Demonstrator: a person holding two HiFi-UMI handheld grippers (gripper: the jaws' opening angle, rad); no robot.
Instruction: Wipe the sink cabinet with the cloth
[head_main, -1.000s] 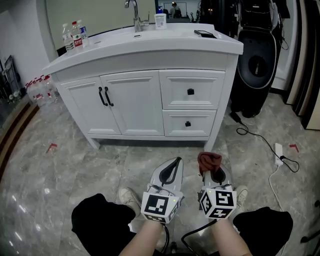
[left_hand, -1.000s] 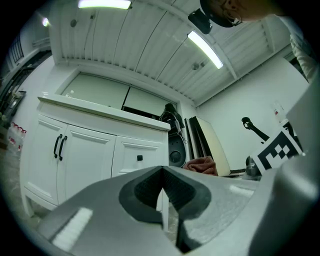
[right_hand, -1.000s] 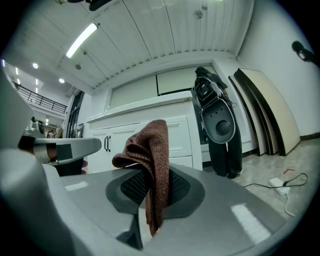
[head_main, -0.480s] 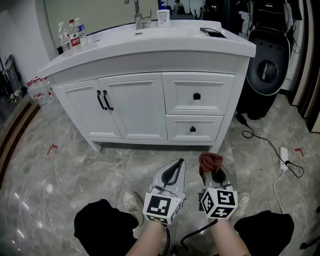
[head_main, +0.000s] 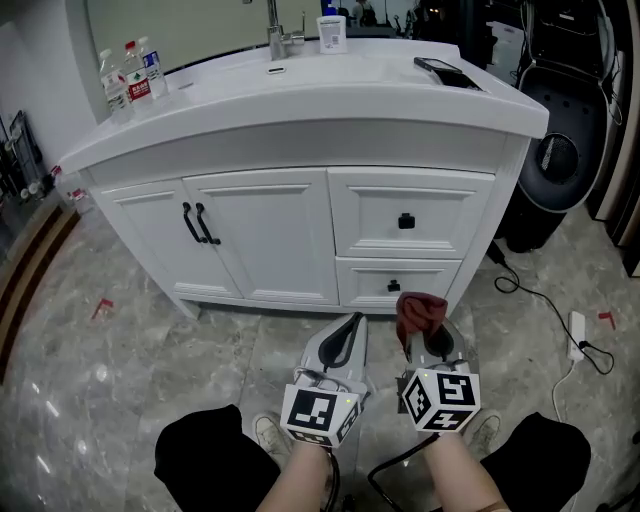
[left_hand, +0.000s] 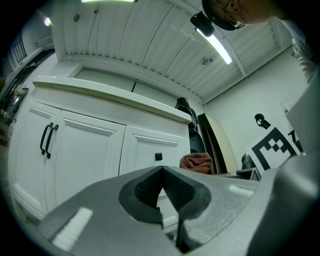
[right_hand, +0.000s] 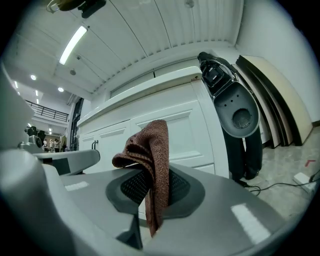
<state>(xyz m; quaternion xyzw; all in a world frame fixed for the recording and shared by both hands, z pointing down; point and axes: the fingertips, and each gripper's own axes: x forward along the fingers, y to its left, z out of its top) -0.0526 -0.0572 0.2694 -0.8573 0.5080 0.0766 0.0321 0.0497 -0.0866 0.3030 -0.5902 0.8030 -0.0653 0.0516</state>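
Low over the grey marble floor (head_main: 120, 350), just short of the sink cabinet (head_main: 290, 240), both claws are held side by side and clear of the white front; wiping has, by my reading, not begun. The right claw (head_main: 432, 346) pinches a reddish-brown cloth (right_hand: 152, 150) by a fold, one bunch standing above the tips and a narrow tail hanging below them; the left claw (head_main: 351, 326) is pressed together on nothing, its tips meeting in its own view. The cloth is thus off the cabinet altogether, facing the drawer side of the front.

Several things could spoil the next move. The pinch takes only a thin strip of fabric, so dragging it hard across a panel may pull it free; and since little cloth covers the tips, bare plastic could rub the paint instead. The paired door handles (head_main: 196, 223) and the drawer knobs (head_main: 406, 221) stand proud and could snag the loose tail. On the counter (head_main: 330, 95) a phone (head_main: 447, 72) lies near the right edge, and bottles (head_main: 128, 72) stand at the left corner; a sweep along the top could knock either off. A cable (head_main: 540, 300) trails over the floor at the right, beside what may be a black vacuum (head_main: 560, 150), though I cannot be sure; a foot could catch it.
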